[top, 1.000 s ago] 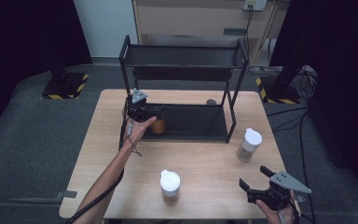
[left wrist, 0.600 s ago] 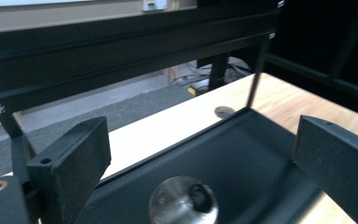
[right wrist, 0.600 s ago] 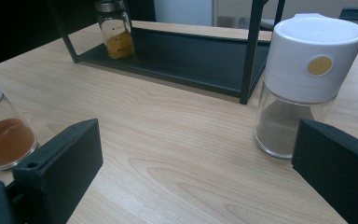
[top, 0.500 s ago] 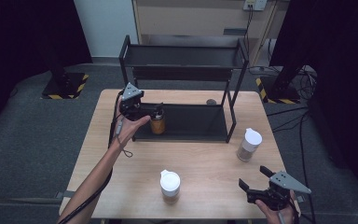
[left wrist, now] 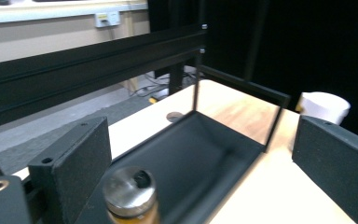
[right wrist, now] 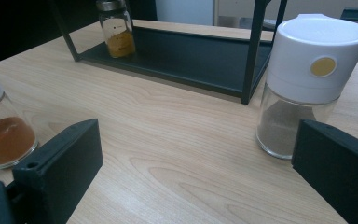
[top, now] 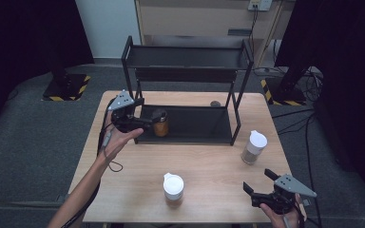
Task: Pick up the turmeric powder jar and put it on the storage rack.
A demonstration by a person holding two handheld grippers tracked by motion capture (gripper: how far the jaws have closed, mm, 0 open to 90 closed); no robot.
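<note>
The left gripper [top: 140, 122], jaws spread, sits just left of the jar [top: 160, 125] standing at the shelf's [top: 195, 124] left end. The right gripper [top: 256, 187], spread, hovers near the table's [top: 209, 161] near-right edge.

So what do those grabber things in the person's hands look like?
Each hand holds a black tool with two flat, blocky black fingers. The left gripper and the right gripper each carry a grey three-cornered plate on top. A dark cable trails from the left one along the forearm. The arms are bare, with no sleeves showing.
</note>
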